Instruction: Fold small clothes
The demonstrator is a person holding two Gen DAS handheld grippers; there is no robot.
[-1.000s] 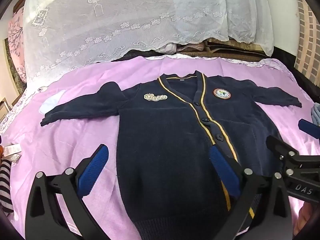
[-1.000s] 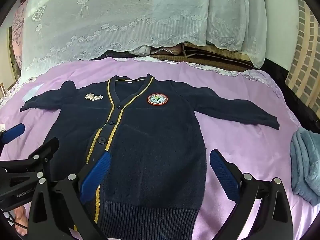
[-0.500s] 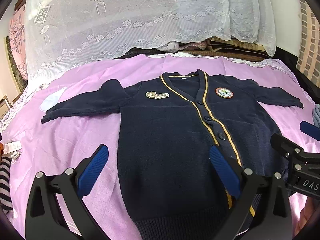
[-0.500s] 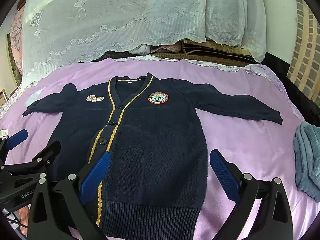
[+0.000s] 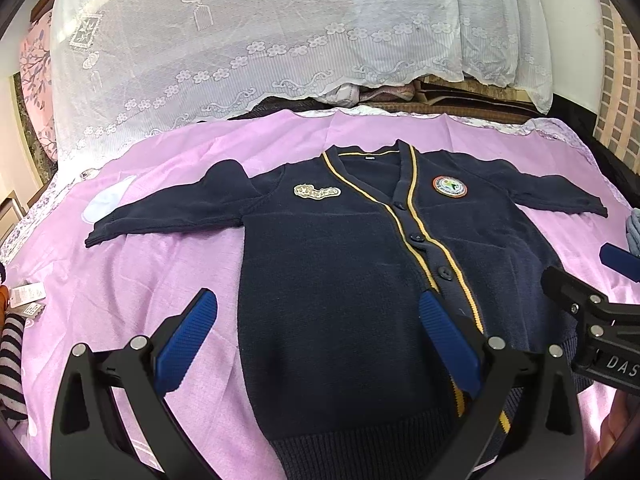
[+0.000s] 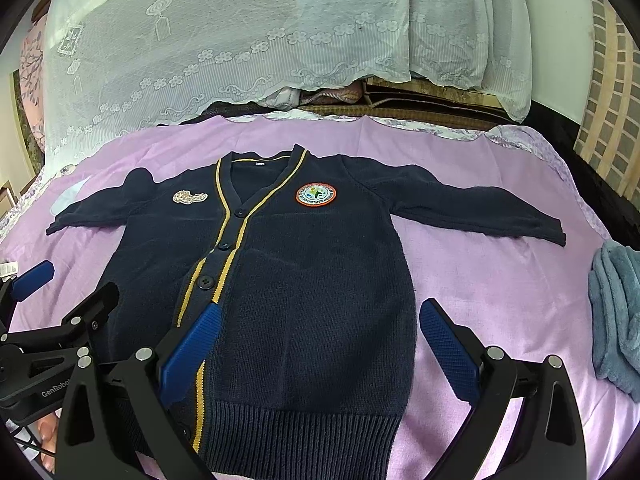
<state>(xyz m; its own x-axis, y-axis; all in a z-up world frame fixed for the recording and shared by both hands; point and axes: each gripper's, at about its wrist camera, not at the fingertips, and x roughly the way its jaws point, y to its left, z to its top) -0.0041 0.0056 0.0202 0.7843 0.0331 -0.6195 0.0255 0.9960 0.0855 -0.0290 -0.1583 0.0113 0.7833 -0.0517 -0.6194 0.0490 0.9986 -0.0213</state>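
On the lilac bedsheet (image 5: pixel 132 280), navy knit cardigan (image 5: pixel 340 280) lies collar-away, hem nearest both spread-jawed, empty grippers: left gripper (image 5: pixel 316 340) over wearer's-right half, right gripper (image 6: pixel 320 344) opp.

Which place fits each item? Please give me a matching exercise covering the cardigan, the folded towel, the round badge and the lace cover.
Things:
1. navy cardigan
2. folded blue towel
3. round orange-rimmed badge
4. white lace cover

Places or states:
A. at the bed's right edge
B. draped over the pile at the head of the bed
C. spread flat, sleeves out, buttoned
D. sewn on the cardigan's chest

Pairs: 1-C, 2-A, 3-D, 4-B
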